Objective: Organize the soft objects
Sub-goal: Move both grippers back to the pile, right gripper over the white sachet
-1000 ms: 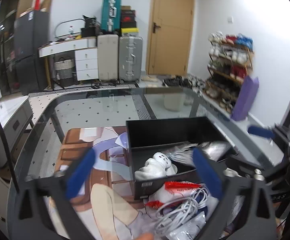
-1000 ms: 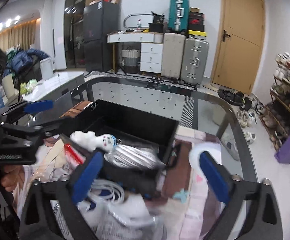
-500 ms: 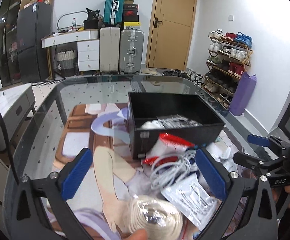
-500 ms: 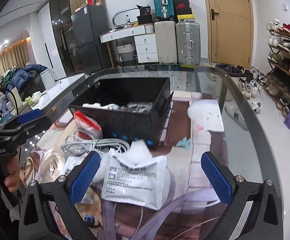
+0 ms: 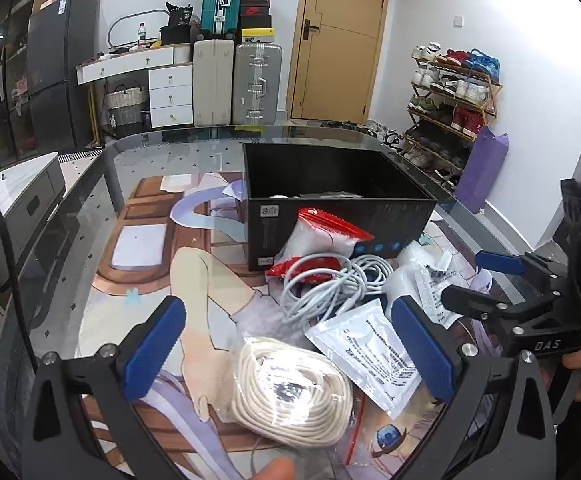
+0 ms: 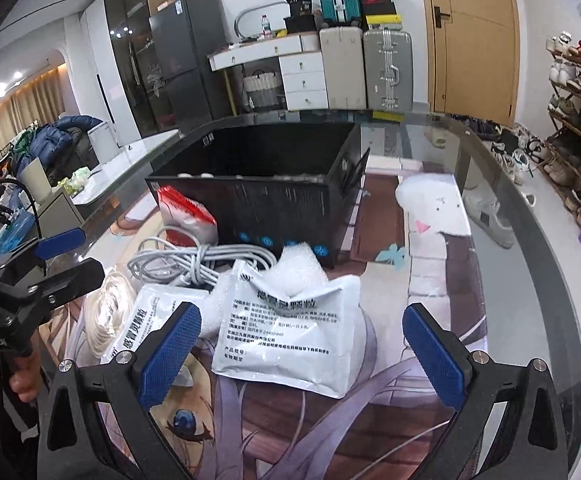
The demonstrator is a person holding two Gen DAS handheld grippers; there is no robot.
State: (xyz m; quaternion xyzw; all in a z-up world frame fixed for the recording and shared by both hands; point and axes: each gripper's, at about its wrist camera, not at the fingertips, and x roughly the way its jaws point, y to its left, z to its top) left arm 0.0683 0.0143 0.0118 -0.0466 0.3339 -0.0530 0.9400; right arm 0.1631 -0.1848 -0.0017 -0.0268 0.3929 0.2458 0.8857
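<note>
Both blue-padded grippers, left [image 5: 290, 354] and right [image 6: 308, 350], are hovering wide open and empty-handed over bagged cream rope coil [image 5: 290, 390] and white printed pouch [image 6: 290, 340].

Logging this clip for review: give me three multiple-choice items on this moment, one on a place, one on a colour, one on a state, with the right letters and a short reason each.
1. Where is the rope coil?
A. in the black box
B. on the mat, between the left hand-held gripper's fingers
C. on the floor

2. What colour is the cable bundle?
A. light grey
B. black
C. green

3. How does the right hand-held gripper stand?
A. shut on a pouch
B. shut, empty
C. open, empty

Key: B, the coil lies outside the black box, by the left hand-held gripper; A, its cords are pale grey; C, its fingers stand apart above the white pouch.
</note>
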